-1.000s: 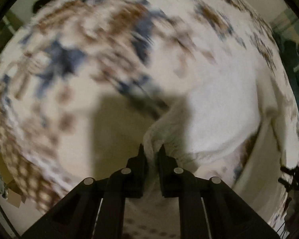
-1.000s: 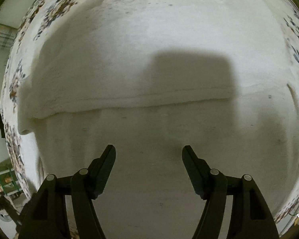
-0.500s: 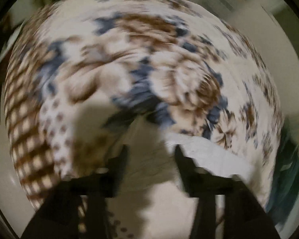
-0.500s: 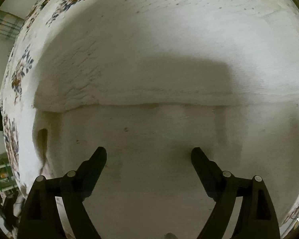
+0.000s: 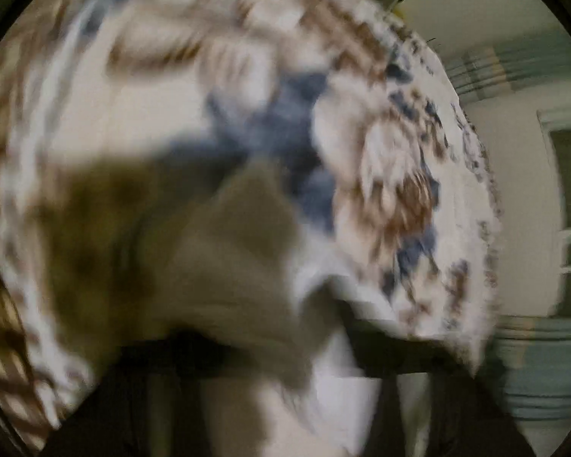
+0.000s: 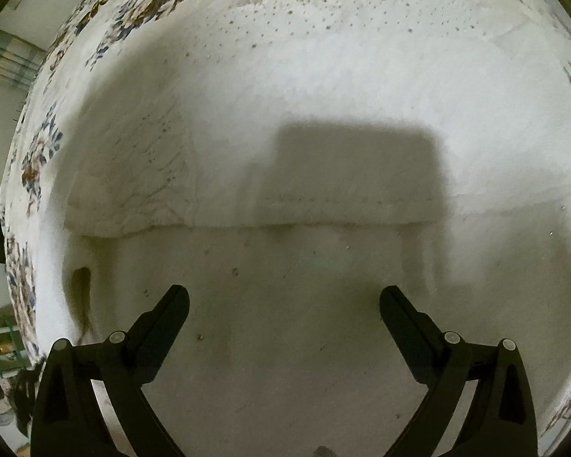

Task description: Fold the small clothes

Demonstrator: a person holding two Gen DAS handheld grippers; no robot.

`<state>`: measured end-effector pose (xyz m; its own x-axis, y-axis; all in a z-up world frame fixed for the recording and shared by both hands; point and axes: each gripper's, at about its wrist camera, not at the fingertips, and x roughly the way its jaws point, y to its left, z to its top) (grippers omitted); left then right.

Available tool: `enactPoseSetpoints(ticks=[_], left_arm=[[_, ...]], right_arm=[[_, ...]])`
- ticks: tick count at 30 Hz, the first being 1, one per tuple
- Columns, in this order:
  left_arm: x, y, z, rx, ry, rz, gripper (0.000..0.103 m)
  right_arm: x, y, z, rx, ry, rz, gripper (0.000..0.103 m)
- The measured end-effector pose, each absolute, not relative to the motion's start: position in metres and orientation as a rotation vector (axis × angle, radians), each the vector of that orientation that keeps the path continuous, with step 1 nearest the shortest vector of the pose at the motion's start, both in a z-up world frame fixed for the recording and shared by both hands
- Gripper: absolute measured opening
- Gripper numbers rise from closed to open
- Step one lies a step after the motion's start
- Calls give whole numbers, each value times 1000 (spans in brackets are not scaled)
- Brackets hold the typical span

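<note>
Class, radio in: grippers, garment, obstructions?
Left gripper blurred, reads shut. Right gripper open, empty, jaws just widened over the white garment, folded edge ahead. Nothing in the way.

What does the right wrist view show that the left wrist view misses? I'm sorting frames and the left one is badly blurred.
Only the right wrist view shows the white garment lying flat, its folded edge running across, and the right hand-held gripper open above it, nothing between its fingers.

Only the left wrist view shows the room wall and window, plus blurred white cloth close to the lens; the left hand-held gripper is too smeared to read.

Both show the floral bedspread.
</note>
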<state>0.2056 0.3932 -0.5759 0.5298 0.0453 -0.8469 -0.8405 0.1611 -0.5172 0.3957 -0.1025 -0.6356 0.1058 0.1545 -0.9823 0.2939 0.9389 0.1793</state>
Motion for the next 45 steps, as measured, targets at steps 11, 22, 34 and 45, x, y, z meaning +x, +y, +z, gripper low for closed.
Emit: enactPoseSetpoints(ticks=[11,22,34,45], left_arm=[[275,417,-470,-853,749,647,7],[396,202,-367,-457,795,193,7],[433,-221,-469,-260,1116,-348,8],[402,-276,-488,8,1096,-231,96]], right_arm=[[406,-137,-620,83,1394,-409,101],[394,-254,-607,494,1364,-378,101],[303,-473,-592,643,1342,-545,101],[263,-558,-579,772,1344,-310,46]])
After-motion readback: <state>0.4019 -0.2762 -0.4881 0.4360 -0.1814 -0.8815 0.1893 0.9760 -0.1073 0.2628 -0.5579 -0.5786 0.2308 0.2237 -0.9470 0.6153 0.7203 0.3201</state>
